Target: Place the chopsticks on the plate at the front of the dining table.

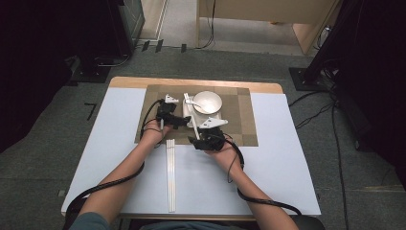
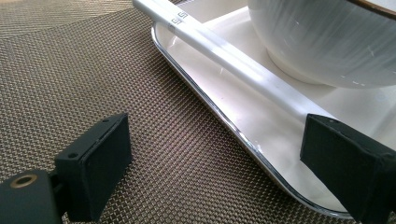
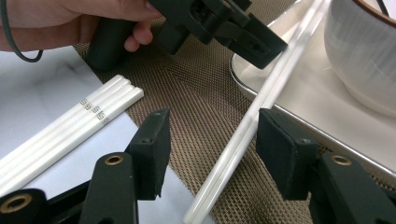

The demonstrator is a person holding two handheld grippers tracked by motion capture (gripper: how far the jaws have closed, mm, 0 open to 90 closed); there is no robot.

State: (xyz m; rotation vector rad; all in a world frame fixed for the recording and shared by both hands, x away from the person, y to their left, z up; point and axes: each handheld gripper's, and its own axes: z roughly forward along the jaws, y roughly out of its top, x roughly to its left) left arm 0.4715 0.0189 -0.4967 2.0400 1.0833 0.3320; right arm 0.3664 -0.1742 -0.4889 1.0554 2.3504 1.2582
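Woven mat (image 3: 201, 93): right tool (image 3: 210, 154) gapes around chopstick (image 3: 243, 135); left tool (image 2: 215, 158) open

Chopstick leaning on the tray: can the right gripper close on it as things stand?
Probably yes. The chopstick already lies between the right gripper's open jaws, near the right-hand pad, with only bare placemat beneath. The left gripper sits farther up it.

Bowl (image 1: 207, 101) on tray (image 1: 214, 115); chopstick (image 3: 243, 130) across mat (image 1: 242, 120)

bowl (image 2: 322, 42) cut off by frame edge, chopstick (image 3: 243, 130) blurred
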